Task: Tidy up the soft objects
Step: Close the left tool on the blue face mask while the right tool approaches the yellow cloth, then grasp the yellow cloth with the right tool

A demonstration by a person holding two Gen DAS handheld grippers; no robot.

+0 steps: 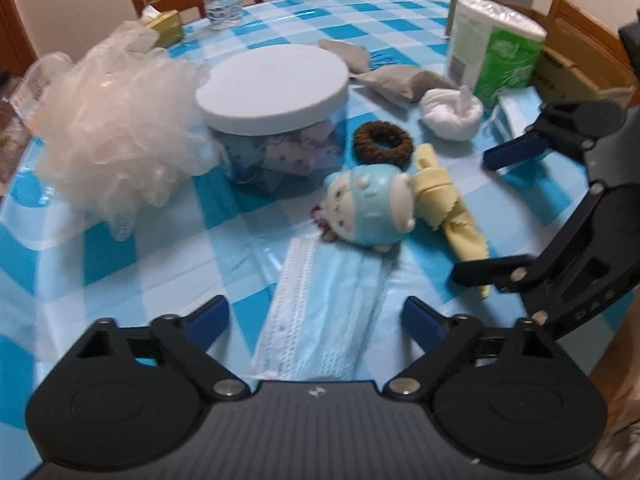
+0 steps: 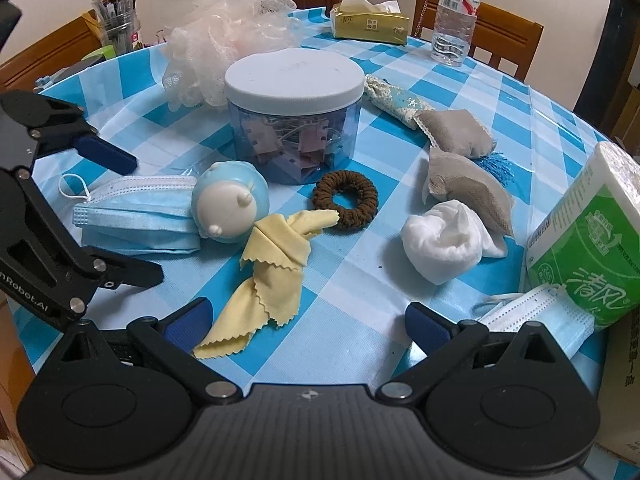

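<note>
right wrist only: pen jar, perhaps; both tongs agape, empty.

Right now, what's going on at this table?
A person holds two grippers over a checked tablecloth strewn with soft items. The left gripper hangs over a blue face mask, jaws open either side of it, not gripping. The right gripper is open above a yellow cloth, holding nothing. The squishy toy, brown scrunchie and lidded jar sit untouched.
</note>
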